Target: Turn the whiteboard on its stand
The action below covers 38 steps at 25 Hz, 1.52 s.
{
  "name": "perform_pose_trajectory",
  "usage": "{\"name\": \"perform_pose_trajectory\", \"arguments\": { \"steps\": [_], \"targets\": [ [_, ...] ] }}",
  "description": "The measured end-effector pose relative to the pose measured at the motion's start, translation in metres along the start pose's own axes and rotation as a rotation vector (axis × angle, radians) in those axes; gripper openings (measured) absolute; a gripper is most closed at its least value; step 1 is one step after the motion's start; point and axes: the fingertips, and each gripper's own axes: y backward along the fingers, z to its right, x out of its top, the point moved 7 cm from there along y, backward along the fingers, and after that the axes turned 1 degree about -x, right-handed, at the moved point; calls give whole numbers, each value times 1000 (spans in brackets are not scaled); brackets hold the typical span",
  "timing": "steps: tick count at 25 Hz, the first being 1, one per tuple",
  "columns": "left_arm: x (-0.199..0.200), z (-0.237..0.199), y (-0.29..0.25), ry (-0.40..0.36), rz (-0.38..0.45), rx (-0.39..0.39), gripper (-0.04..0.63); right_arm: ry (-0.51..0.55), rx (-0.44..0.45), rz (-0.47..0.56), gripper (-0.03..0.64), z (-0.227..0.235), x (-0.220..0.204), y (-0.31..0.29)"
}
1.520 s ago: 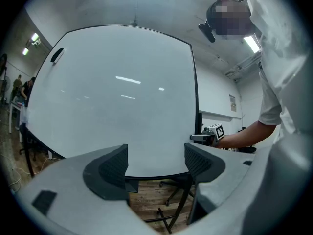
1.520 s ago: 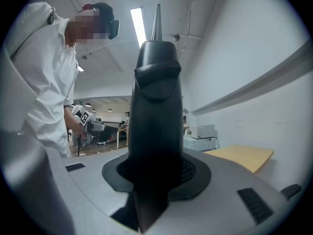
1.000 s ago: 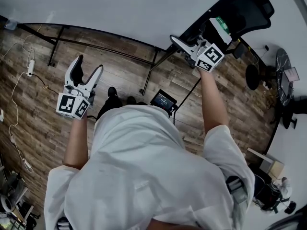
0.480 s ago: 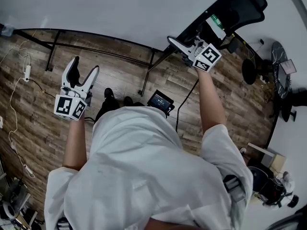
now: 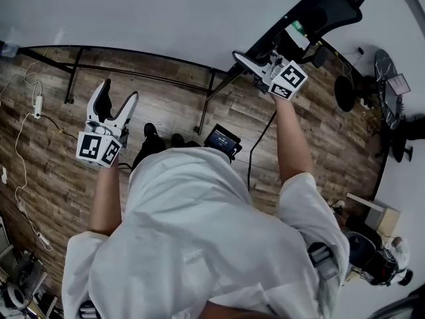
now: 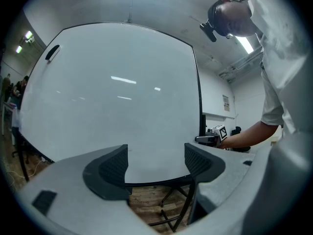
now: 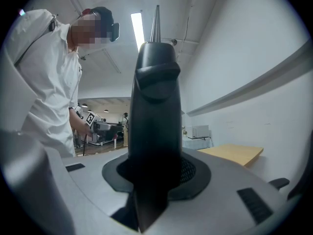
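Here the whiteboard (image 5: 166, 12) is gripped at its side edge by the right gripper (image 5: 249, 64). In the right gripper view, the board's black frame (image 7: 156, 106) is seen edge-on, rising upright from between the jaws, which are closed narrowly against it on both sides. Beyond that claw and to its left, the person's white shirt (image 7: 44, 82) is seen.

The left gripper (image 5: 121, 93) is held level in front of the board's white face (image 6: 112, 92), apart from it. Its jaws are spread wide, and nothing is held between them; only the lower edge of the board is seen past the gap. Below and beyond that claw, the black legs of the stand (image 6: 171, 209) are planted on the wooden floor (image 5: 53, 171). To the right of the left claw, at the board's far side edge, the right gripper (image 6: 199, 140) is visible at the end of a bare forearm.

In the head view, a white cable (image 5: 26, 111) is trailed over the floor to the left of the left claw.
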Motion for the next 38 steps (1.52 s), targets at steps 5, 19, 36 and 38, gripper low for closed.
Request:
{"name": "perform_pose_trajectory", "arguments": {
  "steps": [5, 19, 36, 38],
  "targets": [
    [3, 5, -3, -16, -6, -20, 348, -2, -5, -5, 133, -2, -1, 11],
    [-3, 14, -8, -16, -33, -63, 348, -6, -14, -7, 133, -5, -4, 44],
    [-7, 34, -25, -15, -55, -128, 348, -15, -38, 0, 135, -9, -7, 96],
    [-7, 35, -28, -17, -60, -133, 348, -17, -39, -1, 135, -8, -8, 101]
  ]
}}
